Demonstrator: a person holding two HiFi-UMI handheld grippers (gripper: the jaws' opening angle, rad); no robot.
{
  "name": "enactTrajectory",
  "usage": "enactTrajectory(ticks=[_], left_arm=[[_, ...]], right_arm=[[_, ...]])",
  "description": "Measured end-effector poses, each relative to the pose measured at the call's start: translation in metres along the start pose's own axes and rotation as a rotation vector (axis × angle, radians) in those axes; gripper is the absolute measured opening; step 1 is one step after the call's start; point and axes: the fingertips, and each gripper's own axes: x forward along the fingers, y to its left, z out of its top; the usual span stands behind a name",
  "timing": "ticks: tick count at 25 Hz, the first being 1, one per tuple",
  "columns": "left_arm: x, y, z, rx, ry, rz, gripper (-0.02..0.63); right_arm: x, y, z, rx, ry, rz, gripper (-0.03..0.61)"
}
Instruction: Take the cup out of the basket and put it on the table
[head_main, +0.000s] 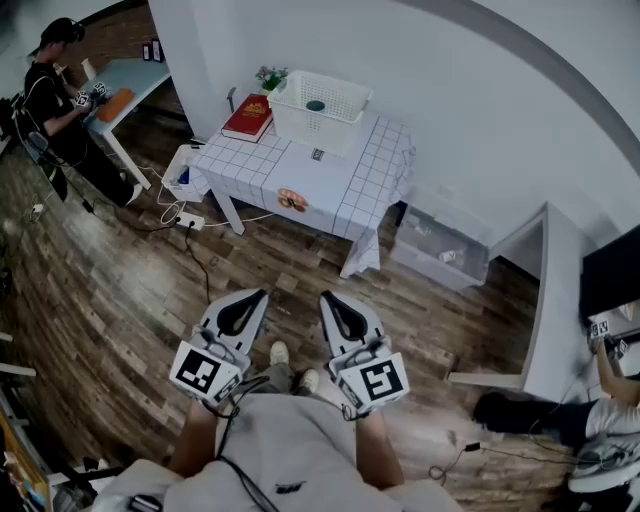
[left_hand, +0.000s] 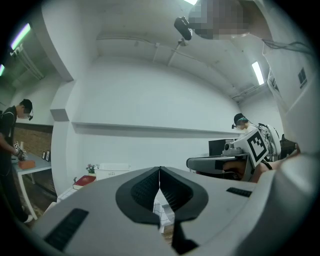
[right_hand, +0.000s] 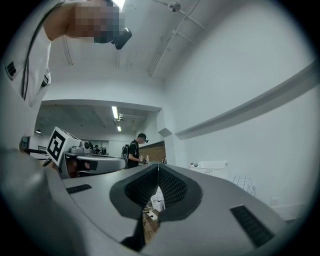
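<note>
A white basket (head_main: 318, 108) stands at the back of a small table with a white checked cloth (head_main: 300, 170). Inside it a dark teal cup (head_main: 315, 105) shows. The basket (left_hand: 112, 170) appears small and far off in the left gripper view, and again as the basket (right_hand: 209, 165) in the right gripper view. My left gripper (head_main: 258, 293) and right gripper (head_main: 325, 296) are held side by side close to my body, well short of the table, above the wooden floor. Both are shut with nothing between the jaws.
A red book (head_main: 248, 116) and a small plant (head_main: 270, 76) sit beside the basket. A clear storage bin (head_main: 440, 247) lies right of the table, a white desk (head_main: 560, 300) further right. Cables and a power strip (head_main: 188, 220) lie on the floor. A person (head_main: 55, 100) works at a far-left table.
</note>
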Motion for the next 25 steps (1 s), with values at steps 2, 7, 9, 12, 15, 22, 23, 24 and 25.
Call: enactTrajectory(ticks=[2,7,9,12,15,22,23,24,25], left_arm=[[0.005,0.005,0.000,0.003,0.000,0.002,0.011],[0.019,0.028,-0.003,-0.001,-0.007,-0.002,0.011],[0.027,0.041,-0.005,-0.010,-0.010,0.001,0.011],[0.039,0.062,-0.006,-0.016,-0.008,-0.003,0.011],[0.051,0.083,-0.011,-0.018,-0.006,-0.011,0.011],[0.079,0.127,-0.015,-0.016,0.002,-0.044,0.009],[0.083,0.132,-0.015,-0.017,0.000,-0.049,0.010],[0.086,0.138,-0.014,-0.020,-0.003,-0.055,0.009],[0.089,0.143,-0.013,-0.024,-0.005,-0.060,0.010]], right_arm=[[0.006,-0.004,0.000,-0.004,-0.003,-0.001,0.012],[0.031,-0.015,0.000,-0.019,-0.003,-0.014,0.012],[0.043,-0.019,0.000,-0.019,0.000,-0.018,0.012],[0.063,-0.031,-0.003,-0.019,0.013,-0.031,0.012],[0.082,-0.039,-0.010,-0.019,0.034,-0.025,0.012],[0.127,-0.056,-0.007,-0.016,-0.004,-0.055,0.012],[0.133,-0.059,-0.008,-0.017,-0.004,-0.062,0.012],[0.138,-0.061,-0.008,-0.019,-0.001,-0.069,0.012],[0.143,-0.063,-0.008,-0.021,0.000,-0.077,0.012]])
